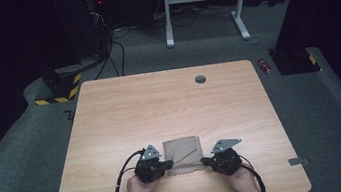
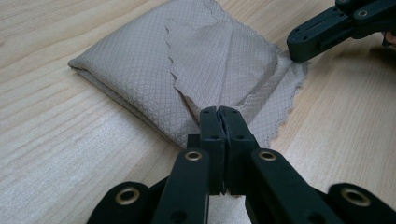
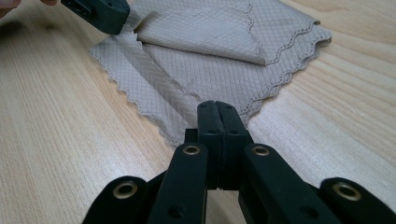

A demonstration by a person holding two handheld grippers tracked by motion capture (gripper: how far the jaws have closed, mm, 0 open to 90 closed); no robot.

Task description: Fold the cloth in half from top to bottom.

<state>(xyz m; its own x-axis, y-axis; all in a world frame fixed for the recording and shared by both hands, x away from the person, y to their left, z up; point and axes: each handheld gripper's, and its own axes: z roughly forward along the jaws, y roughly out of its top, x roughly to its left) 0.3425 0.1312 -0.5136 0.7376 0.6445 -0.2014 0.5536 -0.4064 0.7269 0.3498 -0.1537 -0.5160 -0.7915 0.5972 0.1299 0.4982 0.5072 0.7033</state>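
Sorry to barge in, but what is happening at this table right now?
A person is working a folded beige cloth on the wooden table with two handheld grippers. The left gripper and the right gripper are each shut on a near corner of it. The cloth lies flat, partly folded.

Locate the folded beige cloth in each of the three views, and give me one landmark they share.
High view: the cloth lies near the table's front edge, between the two grippers.
Left gripper view: upper centre, beyond the shut jaws, with the right gripper at its far corner.
Right gripper view: upper centre, with the left gripper at the top left.
Shared landmark: the cloth's scalloped edge.
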